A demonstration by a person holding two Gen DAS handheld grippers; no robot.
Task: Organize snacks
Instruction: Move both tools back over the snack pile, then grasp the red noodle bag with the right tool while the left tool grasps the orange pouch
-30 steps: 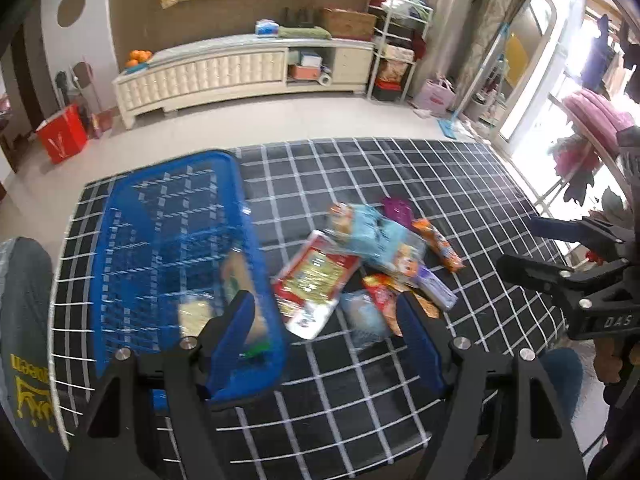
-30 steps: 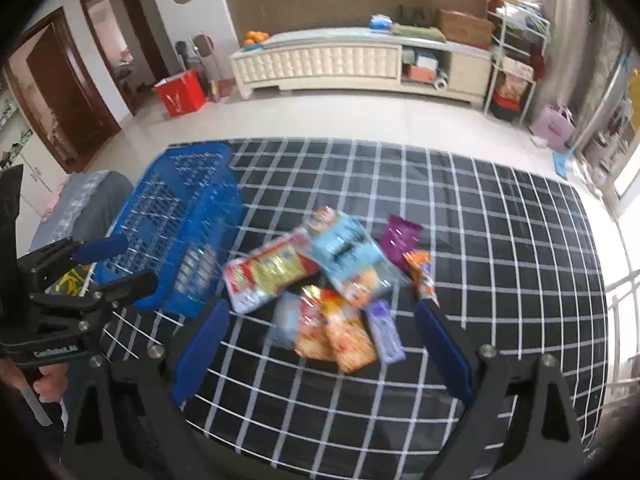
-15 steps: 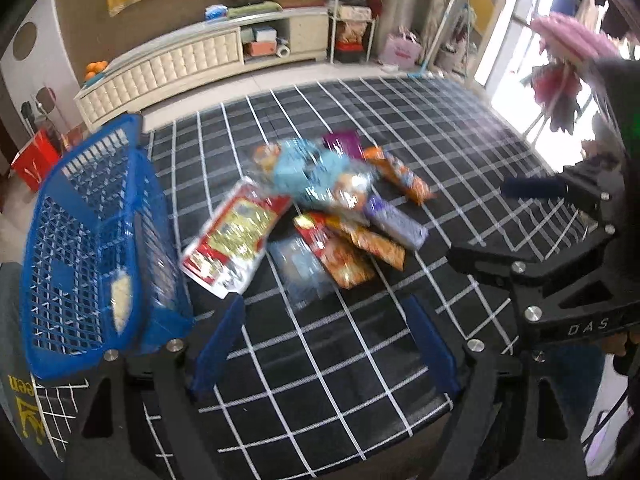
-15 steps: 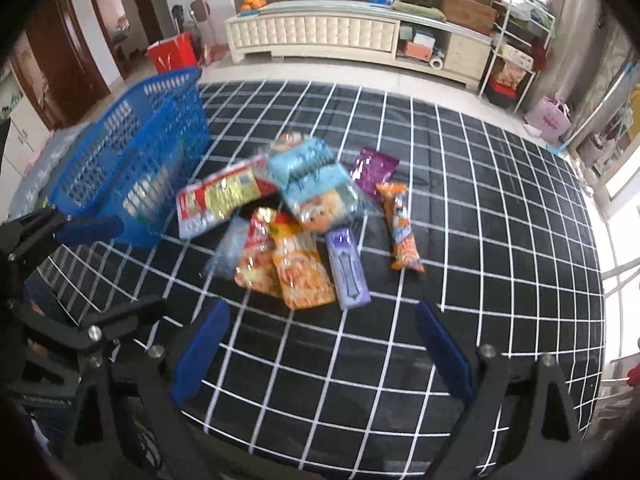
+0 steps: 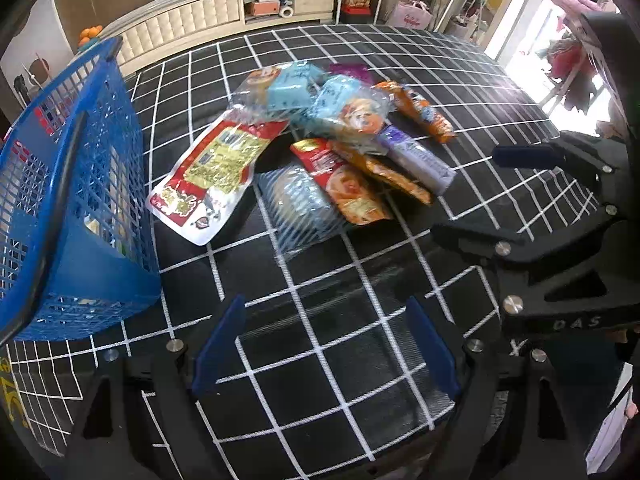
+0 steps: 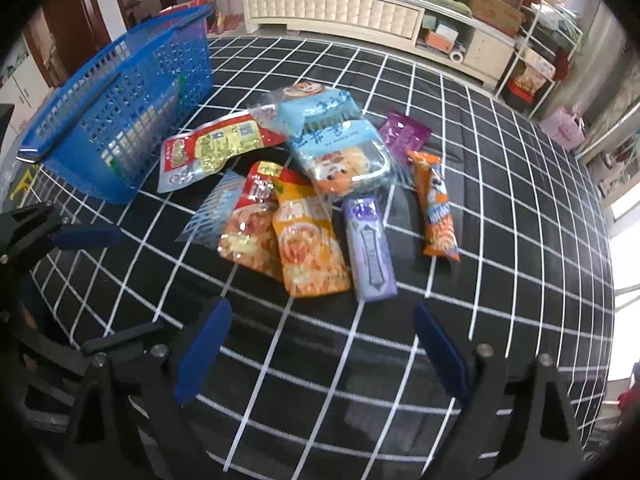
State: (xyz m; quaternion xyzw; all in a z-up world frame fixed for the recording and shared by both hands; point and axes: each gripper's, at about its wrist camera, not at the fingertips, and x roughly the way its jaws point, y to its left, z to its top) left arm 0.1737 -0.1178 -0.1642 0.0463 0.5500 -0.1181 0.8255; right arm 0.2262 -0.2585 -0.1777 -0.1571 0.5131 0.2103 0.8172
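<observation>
A pile of snack packets lies on the black grid-patterned tablecloth (image 5: 320, 360): a red-and-yellow pouch (image 5: 216, 172), a light blue bag (image 6: 332, 136), a purple bar (image 6: 370, 248), an orange stick packet (image 6: 436, 204), two orange pouches (image 6: 308, 248) and a clear striped packet (image 5: 300, 204). A blue mesh basket (image 5: 80, 200) stands left of the pile with a few items inside. My left gripper (image 5: 322, 320) hovers open near the clear packet, holding nothing. My right gripper (image 6: 320, 314) hangs just short of the purple bar, its jaws wide and closing slightly on nothing.
Each gripper shows in the other's view: the right gripper (image 5: 492, 196) at the right edge, the left gripper (image 6: 100, 284) at the left. A small purple packet (image 6: 404, 132) lies behind the pile. Beyond the table stand a white sideboard (image 6: 340, 8) and shelves.
Both grippers have come down toward the table, so the pile looks larger. The left view has swung from over the basket to the pile. No packet has moved.
</observation>
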